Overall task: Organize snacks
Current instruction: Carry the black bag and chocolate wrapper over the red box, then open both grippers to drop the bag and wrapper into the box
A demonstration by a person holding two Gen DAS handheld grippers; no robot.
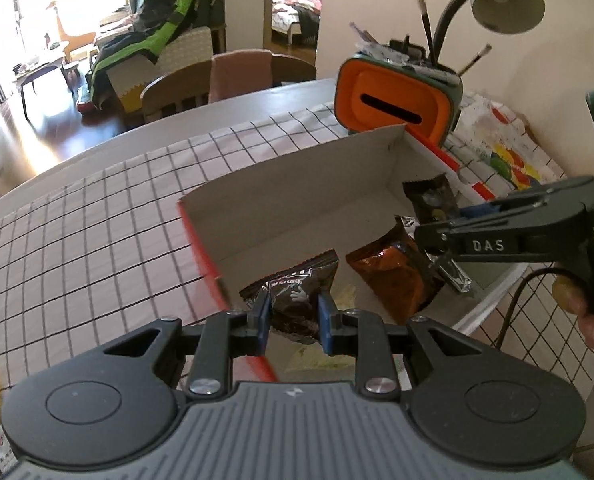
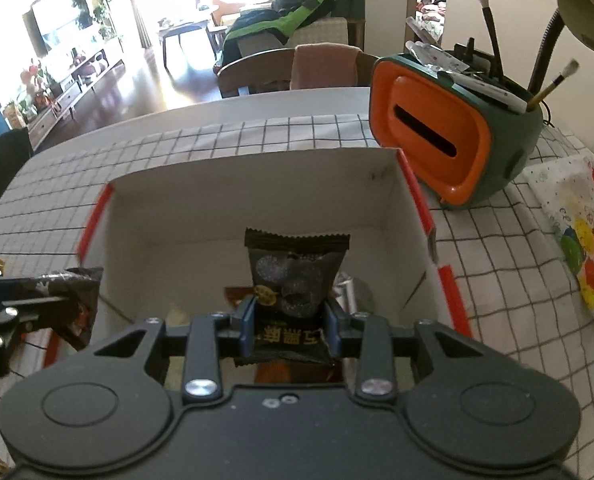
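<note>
Both my claws are holding snacks over the white box point(image 2: 257, 184): left gripper point(image 1: 293, 318) pinching a dark packet point(image 1: 297, 292), right gripper point(image 2: 291, 326) pinching a black packet point(image 2: 297, 276); an orange-brown packet point(image 1: 393, 276) is lying inside, perhaps near its right wall.

Bright window point(image 1: 37, 4) glare, fisheye-bent edges, perhaps slight motion blur

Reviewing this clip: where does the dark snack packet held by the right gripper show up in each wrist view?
Left wrist view: the dark snack packet sits right of centre, over the cardboard box, at the tip of the right gripper entering from the right.
Right wrist view: the packet is at centre, pinched upright between the blue pads.
Shared landmark: the orange-and-green organizer behind the box.
</note>
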